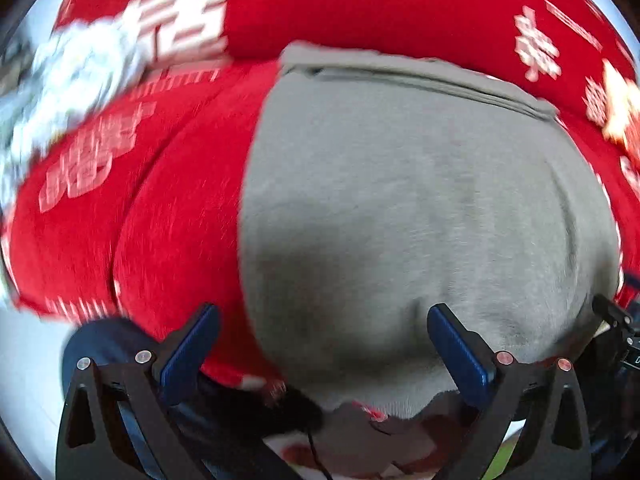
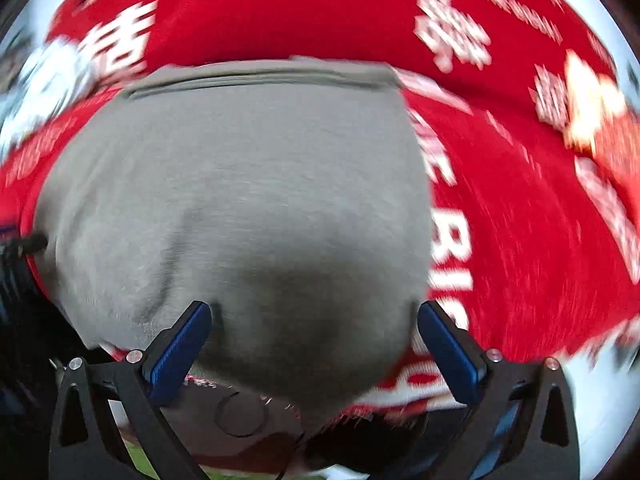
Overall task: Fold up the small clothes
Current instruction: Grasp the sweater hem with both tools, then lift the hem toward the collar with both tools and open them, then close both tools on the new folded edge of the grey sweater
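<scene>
Two grippers, left gripper point(image 1: 323, 354) and right gripper point(image 2: 314, 350), are hovering with jaws spread wide and holding nothing, just above the near edge of the grey garment point(image 1: 420, 208). Grabbing only one layer is risking a bunched fold. Beneath the garment, a red printed cloth point(image 1: 180, 208) is covering the surface; beyond it, everything is blurring.

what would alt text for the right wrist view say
A grey fabric garment lies on a red cloth with white lettering, filling the blurred view. The right gripper hangs above its near edge, blue-padded fingers spread apart and holding nothing.
</scene>
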Available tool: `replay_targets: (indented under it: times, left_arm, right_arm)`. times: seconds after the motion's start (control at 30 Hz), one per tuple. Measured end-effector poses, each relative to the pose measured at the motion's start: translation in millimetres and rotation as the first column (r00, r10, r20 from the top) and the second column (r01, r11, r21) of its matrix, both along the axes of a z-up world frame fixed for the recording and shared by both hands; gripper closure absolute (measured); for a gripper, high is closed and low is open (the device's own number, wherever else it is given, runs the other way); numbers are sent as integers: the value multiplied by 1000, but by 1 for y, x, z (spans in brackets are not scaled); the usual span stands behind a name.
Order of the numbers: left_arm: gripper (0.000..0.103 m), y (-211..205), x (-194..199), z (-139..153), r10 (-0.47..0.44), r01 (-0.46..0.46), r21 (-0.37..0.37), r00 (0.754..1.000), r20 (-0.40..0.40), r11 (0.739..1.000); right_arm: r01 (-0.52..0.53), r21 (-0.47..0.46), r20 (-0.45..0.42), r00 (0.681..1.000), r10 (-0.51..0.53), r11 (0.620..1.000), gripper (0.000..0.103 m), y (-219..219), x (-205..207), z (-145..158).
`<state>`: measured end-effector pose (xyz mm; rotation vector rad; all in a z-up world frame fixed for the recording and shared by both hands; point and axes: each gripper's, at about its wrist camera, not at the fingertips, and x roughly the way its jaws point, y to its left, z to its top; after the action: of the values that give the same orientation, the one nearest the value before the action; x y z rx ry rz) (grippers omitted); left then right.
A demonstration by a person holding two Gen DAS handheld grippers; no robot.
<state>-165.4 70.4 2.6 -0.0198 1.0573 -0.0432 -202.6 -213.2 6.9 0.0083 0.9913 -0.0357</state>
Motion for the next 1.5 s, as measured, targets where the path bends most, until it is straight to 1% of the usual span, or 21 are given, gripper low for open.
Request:
replay_targets:
  times: [0.07, 0.17, 0.27, 0.3, 0.37, 0.4, 0.43, 0.5, 0.63, 0.77, 0.93, 1.03, 1.13, 1.17, 1.23, 1.27, 1.3, 1.33, 1.37, 1.43, 1.5]
  left_arm:
    - [0, 9, 2, -12, 32, -34, -38, 997, -66, 999]
    - [0, 9, 6, -31, 16, -26, -60, 987, -157, 998]
    - [4, 1, 10, -45, -38, 17, -93, 972, -230, 996]
    - [11, 0, 9, -42, -53, 30, -108, 974, -222, 994]
    - [48, -4, 4, -34, -85, 58, -132, 974, -208, 990]
    - [60, -6, 1, -30, -99, 73, -133, 975, -197, 988]
    - [84, -8, -2, -26, -121, 94, -147, 974, -189, 985]
    - [87, -7, -5, -18, -126, 100, -156, 977, -171, 983]
    - [88, -2, -8, 9, -128, 106, -218, 988, -87, 970]
    - [88, -2, -2, 44, -125, 129, -212, 992, 29, 969]
    - [88, -3, 40, 68, -93, 114, -216, 990, 105, 970]
    - [88, 0, 71, 62, -62, 83, -214, 993, 102, 973]
    - [88, -3, 106, 35, -31, 33, -235, 999, 13, 971]
    - [87, -2, 109, 27, -27, 22, -250, 1000, -15, 968]
    - [85, 7, 103, 26, -22, 22, -296, 1000, 6, 955]
    - [78, 10, 100, 27, -28, 25, -318, 1000, -4, 948]
    - [67, 14, 96, 27, -37, 31, -346, 999, -13, 938]
    - [36, 17, 92, 27, -45, 37, -377, 999, -14, 925]
    - [17, 23, 86, 30, -34, 30, -397, 999, -2, 917]
    - [16, 32, 70, 34, 26, -8, -380, 999, 42, 925]
    - [16, 34, 58, 32, 19, -2, -384, 999, 40, 923]
  right_arm:
    - [42, 62, -65, 997, -38, 997, 0, -9, 2, -8]
    - [29, 117, -137, 990, -13, 993, 0, -9, 7, -21]
    - [1, 74, -154, 988, 11, 997, 2, 1, 9, -27]
    - [-3, 62, -149, 989, 12, 998, 11, 2, 8, -25]
    - [5, 21, -146, 989, -2, 1000, 32, 1, 4, -20]
    - [-9, 24, -143, 990, 13, 1000, 52, 0, 1, -16]
    - [-19, 25, -142, 990, 22, 1000, 74, -1, 0, -13]
    - [-47, 99, -136, 989, 61, 994, 89, -10, -5, -4]
    - [-72, 231, -71, 993, 91, 970, 89, -29, -12, 19]
    - [-93, 346, 28, 996, 89, 934, 89, -47, -8, 47]
    - [-109, 367, 146, 988, 58, 924, 89, -51, 23, 72]
    - [-60, 379, 162, 987, -2, 923, 89, -43, 67, 65]
    - [-10, 366, 110, 993, -32, 931, 89, -42, 98, 46]
    - [0, 369, 83, 996, -33, 929, 88, -44, 99, 36]
    - [6, 378, 55, 998, -28, 926, 79, -44, 101, 27]
    - [-7, 390, 68, 997, -21, 921, 74, -45, 98, 29]
    - [-20, 400, 74, 997, -11, 916, 55, -46, 93, 32]
    - [-26, 404, 83, 996, -8, 915, 31, -47, 88, 34]
    - [-21, 388, 110, 994, -23, 921, 22, -49, 78, 38]
    - [-15, 354, 171, 984, -48, 935, 17, -53, 59, 45]
    - [-9, 334, 188, 981, -58, 942, 17, -57, 46, 45]
